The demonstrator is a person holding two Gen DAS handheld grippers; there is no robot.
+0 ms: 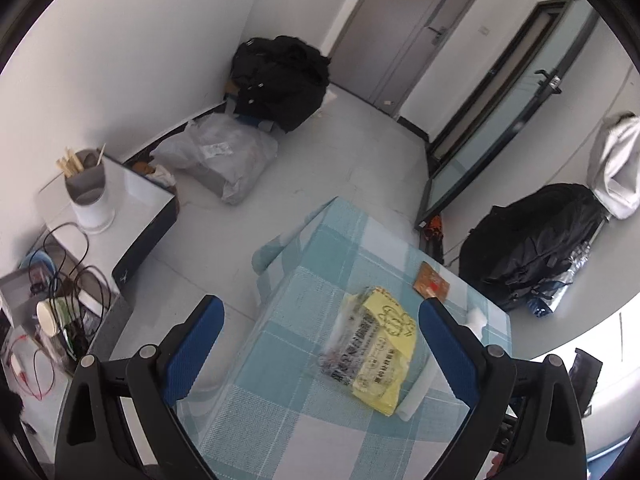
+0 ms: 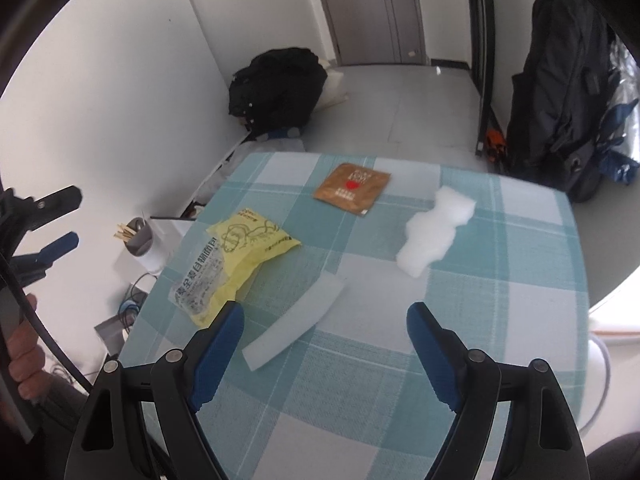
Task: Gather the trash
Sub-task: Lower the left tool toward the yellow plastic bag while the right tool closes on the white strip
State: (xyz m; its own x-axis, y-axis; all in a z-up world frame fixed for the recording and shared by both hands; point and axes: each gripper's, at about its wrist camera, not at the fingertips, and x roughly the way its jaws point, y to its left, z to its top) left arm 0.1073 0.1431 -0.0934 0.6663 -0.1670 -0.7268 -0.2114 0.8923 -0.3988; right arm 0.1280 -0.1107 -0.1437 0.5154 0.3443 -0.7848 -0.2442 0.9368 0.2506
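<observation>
A table with a teal checked cloth point(image 1: 288, 412) point(image 2: 500, 320) holds trash. A yellow and clear plastic wrapper point(image 1: 374, 344) point(image 2: 236, 256) lies near the left edge. A brown sachet point(image 1: 431, 282) point(image 2: 352, 188) lies at the far side. A white crumpled tissue point(image 2: 436, 232) point(image 1: 476, 318) lies to the right. A white paper strip point(image 2: 296, 320) point(image 1: 416, 388) lies in front. My left gripper point(image 1: 320, 320) is open above the wrapper. My right gripper point(image 2: 324, 324) is open above the strip. The left gripper also shows in the right wrist view point(image 2: 60, 220), off the table's left edge.
A low white side table point(image 1: 136, 200) holds a grey cup with sticks point(image 1: 86, 184) point(image 2: 140, 236). Cables and a paper cup point(image 1: 50, 316) sit lower left. Black bags point(image 1: 280, 80) point(image 2: 560, 100) and a plastic bag point(image 1: 220, 152) lie on the floor near the doors.
</observation>
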